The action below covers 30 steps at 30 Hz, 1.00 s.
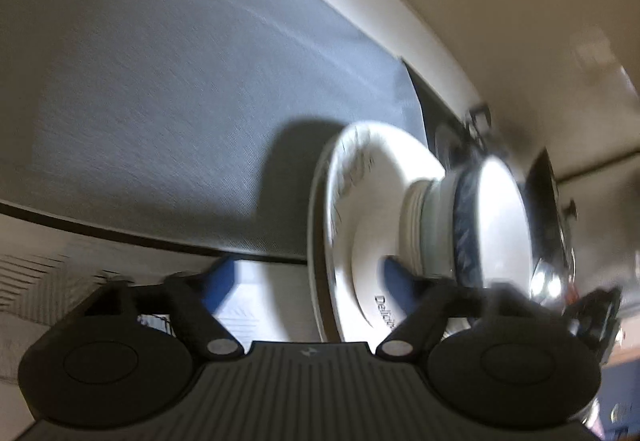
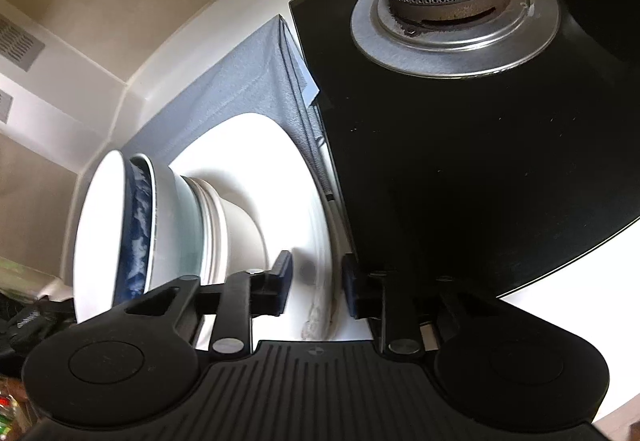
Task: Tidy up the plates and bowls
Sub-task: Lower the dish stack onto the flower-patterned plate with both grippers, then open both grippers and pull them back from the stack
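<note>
Plates (image 2: 296, 177): white stack on the grey mat (image 1: 160, 89) covering the counter (image 2: 224, 53), just beside the black gas hob (image 2: 480, 169). Bowls (image 2: 176, 225): nested on the plates, one blue-patterned. Right gripper (image 2: 316, 283): fingers straddle the plate rim, both pads at or very near it; grip uncertain. Left gripper (image 1: 308, 281): fingers spread wide; right pad touching the upper plate, left pad clear of the stack
</note>
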Motion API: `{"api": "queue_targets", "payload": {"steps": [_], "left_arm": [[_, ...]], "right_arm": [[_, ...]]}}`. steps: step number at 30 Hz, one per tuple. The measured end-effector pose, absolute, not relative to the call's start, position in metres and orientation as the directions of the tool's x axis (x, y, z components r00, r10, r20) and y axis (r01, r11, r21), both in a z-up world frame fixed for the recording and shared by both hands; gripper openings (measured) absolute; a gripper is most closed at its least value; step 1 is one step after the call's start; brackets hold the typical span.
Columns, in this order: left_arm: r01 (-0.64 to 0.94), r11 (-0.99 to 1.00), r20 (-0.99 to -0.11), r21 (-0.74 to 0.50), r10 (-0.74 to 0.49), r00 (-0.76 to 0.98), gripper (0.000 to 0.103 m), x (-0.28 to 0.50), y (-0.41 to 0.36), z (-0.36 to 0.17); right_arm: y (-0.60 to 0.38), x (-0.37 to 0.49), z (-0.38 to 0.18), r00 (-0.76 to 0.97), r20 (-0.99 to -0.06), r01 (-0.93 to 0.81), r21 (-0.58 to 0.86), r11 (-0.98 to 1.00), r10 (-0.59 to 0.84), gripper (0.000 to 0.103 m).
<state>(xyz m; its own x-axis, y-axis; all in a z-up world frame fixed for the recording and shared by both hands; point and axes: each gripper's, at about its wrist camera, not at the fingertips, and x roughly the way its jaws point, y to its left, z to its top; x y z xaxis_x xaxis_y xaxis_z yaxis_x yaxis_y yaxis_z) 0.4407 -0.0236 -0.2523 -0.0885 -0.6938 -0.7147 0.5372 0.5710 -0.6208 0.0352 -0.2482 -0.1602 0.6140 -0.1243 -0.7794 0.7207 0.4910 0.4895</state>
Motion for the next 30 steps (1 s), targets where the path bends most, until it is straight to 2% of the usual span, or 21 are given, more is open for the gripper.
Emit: {"api": "queue_targets", "payload": {"steps": [1, 2, 3, 10, 25, 26, 28, 29, 30], "left_arm": [[0.558, 0.565, -0.719, -0.608, -0.69, -0.084, 0.061, 0.438, -0.028, -0.252], [0.566, 0.556, -0.724, -0.609, -0.682, -0.109, 0.039, 0.438, -0.033, -0.255], [0.556, 0.552, -0.724, -0.622, -0.676, -0.139, 0.026, 0.438, -0.037, -0.258], [0.563, 0.579, -0.747, -0.589, -0.656, -0.108, 0.028, 0.446, -0.04, -0.257], [0.586, 0.627, -0.778, -0.512, -0.628, -0.008, 0.033, 0.478, -0.051, -0.246], [0.586, 0.63, -0.78, -0.509, -0.626, -0.005, 0.035, 0.477, -0.051, -0.245], [0.605, 0.642, -0.789, -0.471, -0.613, 0.036, 0.058, 0.471, -0.046, -0.235], [0.616, 0.654, -0.795, -0.44, -0.602, 0.071, 0.079, 0.468, -0.045, -0.23], [0.628, 0.666, -0.801, -0.403, -0.589, 0.11, 0.09, 0.463, -0.042, -0.221]], "right_arm": [[-0.247, 0.037, -0.159, 0.607, -0.785, 0.723, 0.478, 0.5, -0.127, 0.026], [-0.246, 0.039, -0.158, 0.598, -0.791, 0.724, 0.463, 0.511, -0.129, 0.026], [-0.244, 0.041, -0.156, 0.589, -0.798, 0.725, 0.448, 0.523, -0.132, 0.026], [-0.236, 0.055, -0.155, 0.566, -0.818, 0.722, 0.431, 0.541, -0.102, 0.026], [-0.238, 0.094, -0.157, 0.592, -0.798, 0.697, 0.441, 0.565, -0.107, 0.029], [-0.237, 0.094, -0.157, 0.593, -0.798, 0.693, 0.44, 0.572, -0.106, 0.03], [-0.236, 0.091, -0.155, 0.604, -0.792, 0.683, 0.453, 0.573, -0.094, 0.034], [-0.234, 0.088, -0.153, 0.604, -0.791, 0.683, 0.451, 0.574, -0.098, 0.038], [-0.232, 0.086, -0.15, 0.598, -0.794, 0.687, 0.437, 0.581, -0.109, 0.051]]}}
